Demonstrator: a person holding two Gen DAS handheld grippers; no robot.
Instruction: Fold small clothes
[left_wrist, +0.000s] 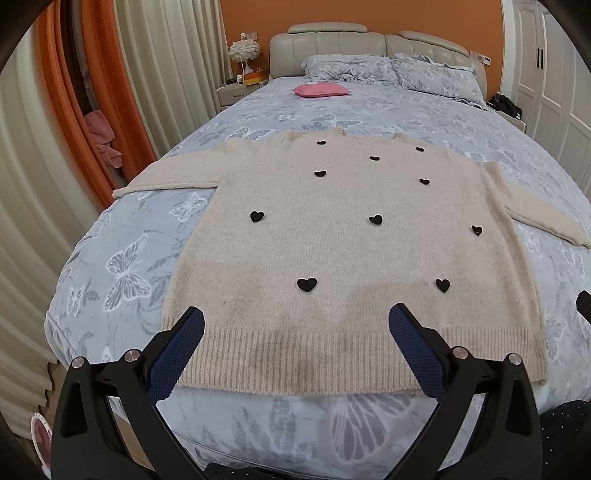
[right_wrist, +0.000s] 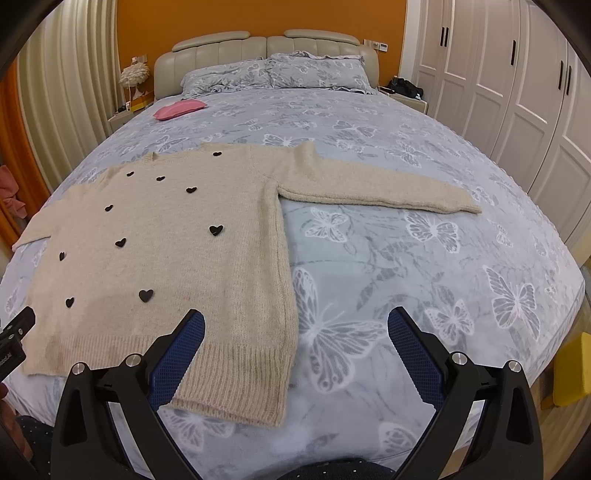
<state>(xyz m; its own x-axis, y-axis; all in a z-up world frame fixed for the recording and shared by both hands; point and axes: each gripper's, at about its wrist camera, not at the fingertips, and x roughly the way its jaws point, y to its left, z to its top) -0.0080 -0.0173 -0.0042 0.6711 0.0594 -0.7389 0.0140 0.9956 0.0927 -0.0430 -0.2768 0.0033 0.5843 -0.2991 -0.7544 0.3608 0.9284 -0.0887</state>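
Observation:
A beige knit sweater (left_wrist: 343, 243) with several black hearts lies flat on the bed, hem toward me, both sleeves spread out to the sides. It also shows in the right wrist view (right_wrist: 184, 240), with its right sleeve (right_wrist: 376, 188) stretched across the bedspread. My left gripper (left_wrist: 297, 321) is open and empty, held above the ribbed hem near the sweater's middle. My right gripper (right_wrist: 295, 323) is open and empty, held over the sweater's lower right corner and the bedspread beside it.
The bed (right_wrist: 424, 258) has a grey butterfly-print cover, pillows (left_wrist: 388, 70) and a pink cushion (left_wrist: 319, 89) near the headboard. Curtains (left_wrist: 44, 166) hang at the left, white wardrobes (right_wrist: 517, 92) stand at the right. A yellow object (right_wrist: 570, 369) sits beside the bed's right corner.

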